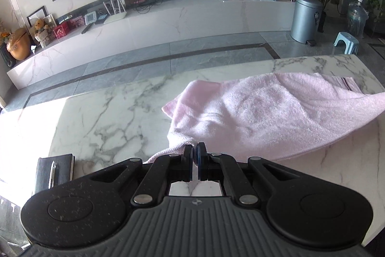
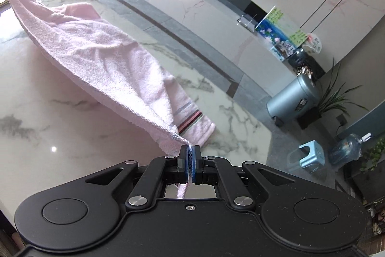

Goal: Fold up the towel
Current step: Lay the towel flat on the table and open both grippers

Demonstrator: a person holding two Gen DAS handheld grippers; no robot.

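We've got the pink terry towel (image 1: pixel 259 112) slung limp between left gripper (image 1: pixel 195 148) and right gripper (image 2: pixel 190 151), each pinched on a hem corner, far half draping on the marble table (image 1: pixel 101 117) ahead, so it's light, floppy, best held at corners.

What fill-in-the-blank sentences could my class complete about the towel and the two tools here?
1. The towel is ____ in colour.
2. The left tool and the right tool are each ____ on a corner of the towel.
3. The far part of the towel rests on a ____-patterned table.
4. A black notebook on the table has a ____ lying on it.

Missing words: pink; shut; marble; pen
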